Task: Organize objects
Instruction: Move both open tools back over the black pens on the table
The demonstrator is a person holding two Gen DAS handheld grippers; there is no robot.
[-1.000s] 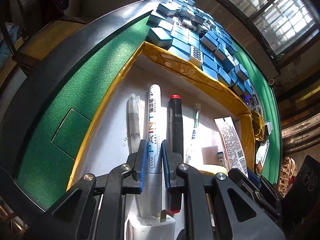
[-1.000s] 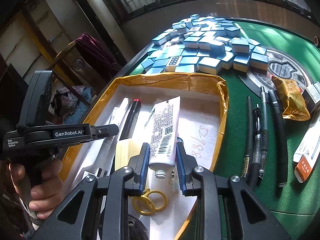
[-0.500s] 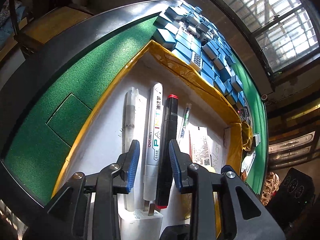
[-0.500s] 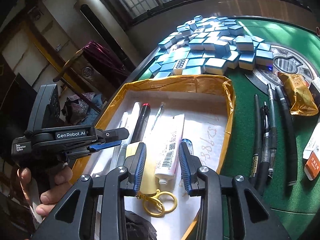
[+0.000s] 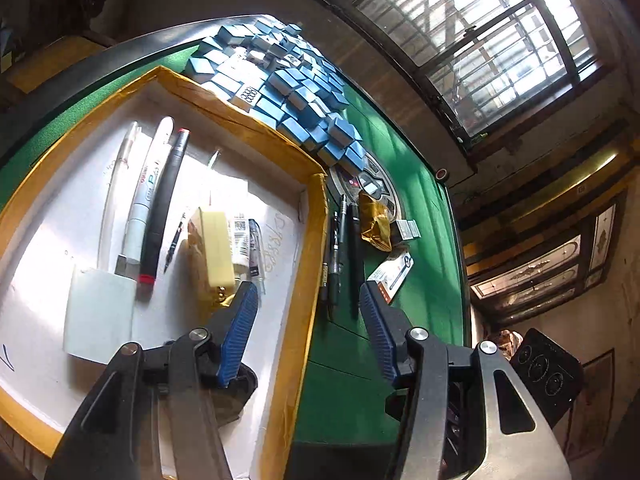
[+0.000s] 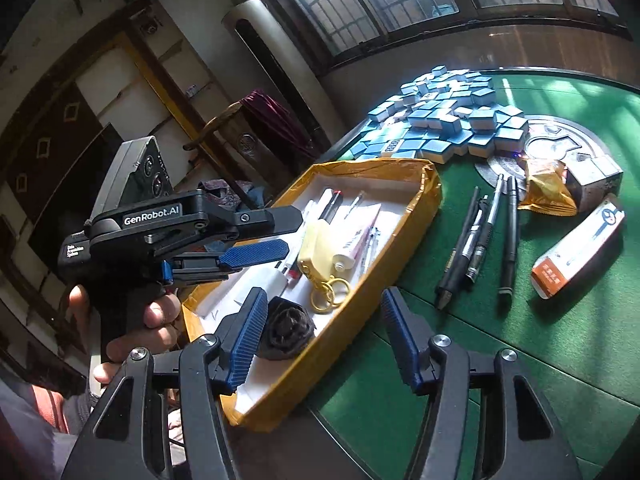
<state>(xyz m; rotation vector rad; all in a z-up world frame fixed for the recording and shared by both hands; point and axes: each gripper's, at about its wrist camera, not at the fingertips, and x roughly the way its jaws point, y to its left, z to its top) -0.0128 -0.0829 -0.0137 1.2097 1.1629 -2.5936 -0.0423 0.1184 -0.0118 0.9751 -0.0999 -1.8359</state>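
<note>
Paint marker [image 5: 150, 192] and tube [image 6: 354, 246] now released inside tray [image 5: 308, 240] near its left edge; both grippers [image 5: 306, 332] [image 6: 322, 334] pulled back, jaws opening, empty; pens [image 6: 476, 240] on table's felt judged next

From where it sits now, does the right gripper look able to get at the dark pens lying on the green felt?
Probably yes. The right gripper is empty, its jaws opening, above the box's near corner. The pens lie uncovered on the felt just right of it, with nothing between.

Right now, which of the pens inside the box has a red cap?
The black marker, lying between the white paint pen and a thin pen. It alone has red at both ends.
</note>
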